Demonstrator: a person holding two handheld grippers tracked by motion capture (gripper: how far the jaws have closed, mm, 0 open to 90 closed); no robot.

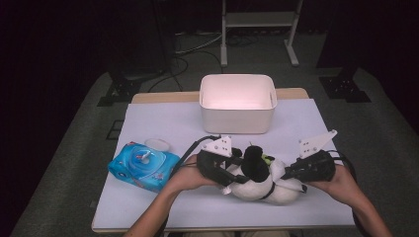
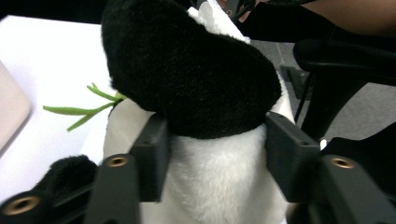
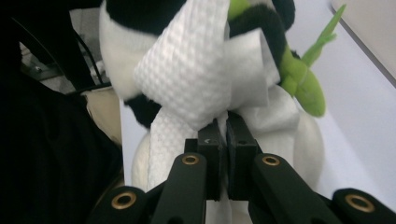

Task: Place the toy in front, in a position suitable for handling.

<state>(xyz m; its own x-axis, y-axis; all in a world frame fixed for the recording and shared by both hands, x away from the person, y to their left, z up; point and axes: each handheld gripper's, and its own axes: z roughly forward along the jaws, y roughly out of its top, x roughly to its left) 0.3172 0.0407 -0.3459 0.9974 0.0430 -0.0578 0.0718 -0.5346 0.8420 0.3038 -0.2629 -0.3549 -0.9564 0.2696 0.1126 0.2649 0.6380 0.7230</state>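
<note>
Far left on the white table cover [image 1: 163, 118] we see a soft blue wipes pack [image 1: 143, 166] with a round lid beside it, and a smooth rectangular white bin [image 1: 237, 103] further back. Our left gripper [image 1: 228, 171] has its jaws half-closed, pads pressing both sides of the fuzzy black-and-white plush panda [image 1: 262, 180], which lies at the front centre of the table. Our right gripper [image 3: 223, 140] is pinched tight on a waffle-textured white wipe [image 3: 187, 79] draped against the panda, next to its green felt bamboo sprig [image 3: 303, 79].
</note>
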